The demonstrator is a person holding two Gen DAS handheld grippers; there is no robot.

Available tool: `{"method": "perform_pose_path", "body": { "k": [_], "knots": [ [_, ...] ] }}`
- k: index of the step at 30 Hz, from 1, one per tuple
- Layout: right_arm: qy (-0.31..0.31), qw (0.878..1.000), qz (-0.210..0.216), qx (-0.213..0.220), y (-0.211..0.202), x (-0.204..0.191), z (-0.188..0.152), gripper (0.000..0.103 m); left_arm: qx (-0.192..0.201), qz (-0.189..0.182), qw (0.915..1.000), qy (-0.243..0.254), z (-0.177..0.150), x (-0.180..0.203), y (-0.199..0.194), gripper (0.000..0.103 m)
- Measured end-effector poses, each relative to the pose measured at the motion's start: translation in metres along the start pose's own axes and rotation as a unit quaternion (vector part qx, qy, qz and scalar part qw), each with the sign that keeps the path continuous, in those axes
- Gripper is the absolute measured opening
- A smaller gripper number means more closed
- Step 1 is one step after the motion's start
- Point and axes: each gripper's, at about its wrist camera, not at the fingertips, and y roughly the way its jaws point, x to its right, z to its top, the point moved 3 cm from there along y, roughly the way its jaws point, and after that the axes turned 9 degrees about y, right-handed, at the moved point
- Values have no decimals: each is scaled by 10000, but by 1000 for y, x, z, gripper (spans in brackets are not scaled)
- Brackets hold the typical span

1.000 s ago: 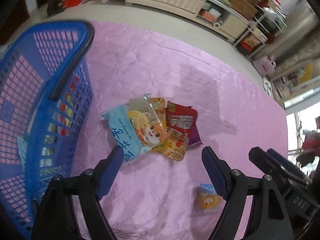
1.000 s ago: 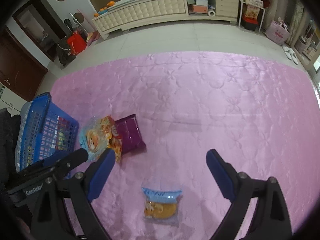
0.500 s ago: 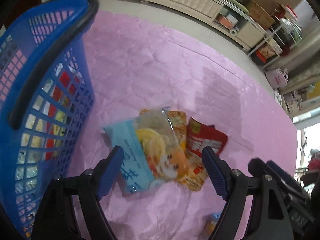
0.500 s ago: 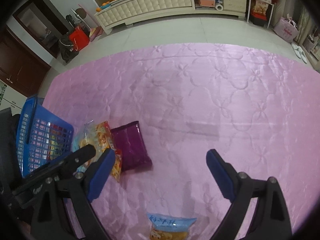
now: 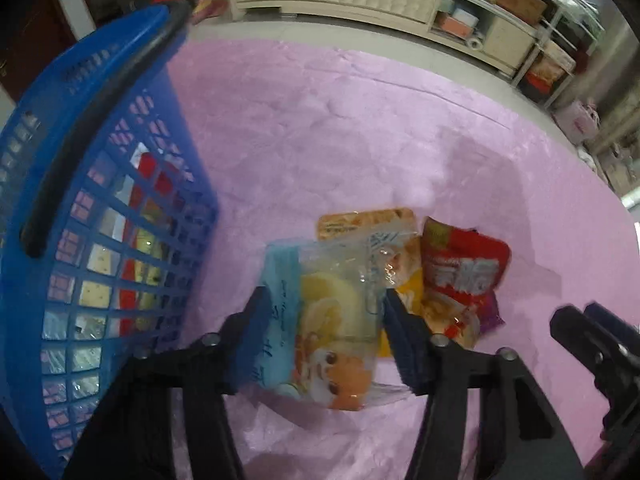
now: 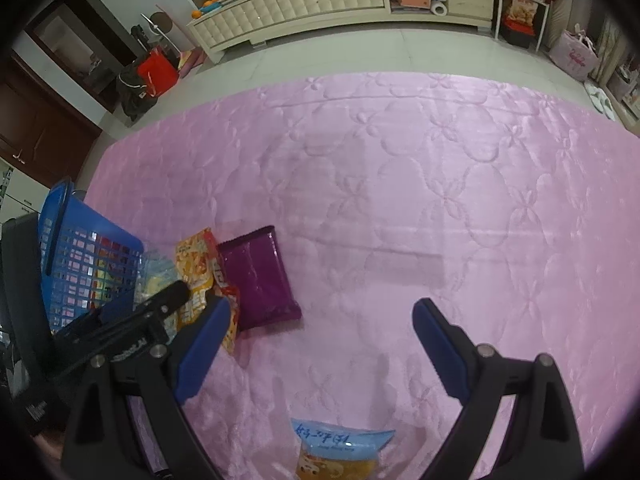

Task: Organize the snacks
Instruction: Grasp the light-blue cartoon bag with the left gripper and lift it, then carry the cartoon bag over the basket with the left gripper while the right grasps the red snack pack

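pink quilted bedspread (image 5: 360, 128) at frame centre: light-blue snack bag (image 5: 320, 320) lies lengthwise between left gripper (image 5: 324, 340) fingers, closing around it; blue basket (image 5: 60, 200) at left; right gripper (image 6: 320, 340) fingers wide, empty.

Two fisheye views looked steeply down along each hand's tool at a pink quilted cover.

The left wrist view sat close over the blue-and-clear snack bag (image 5: 332, 320), with the blue basket (image 5: 80, 200) filling its left side. The right wrist view looked from farther right, taking in more of the pink cover (image 6: 400, 200) and the cream cabinet (image 6: 320, 0) beyond. Both views shared the basket, the snack pile with the purple pack (image 6: 260, 276) and the cabinet; each also caught the other tool at its edge.
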Motion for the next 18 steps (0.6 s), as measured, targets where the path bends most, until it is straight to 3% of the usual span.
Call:
{"method": "perform_pose_path", "body": {
  "k": [5, 10, 18],
  "knots": [
    [82, 10000, 33, -41, -3, -1, -7, 95, 17, -108, 9991, 407, -11, 16, -14, 43],
    [116, 9999, 24, 3, -19, -3, -14, 95, 334, -488, 9960, 677, -16, 34, -53, 35],
    [128, 9994, 193, 258, -51, -18, -8, 94, 856, -776, 9894, 881, -8, 35, -119, 35]
  ]
}}
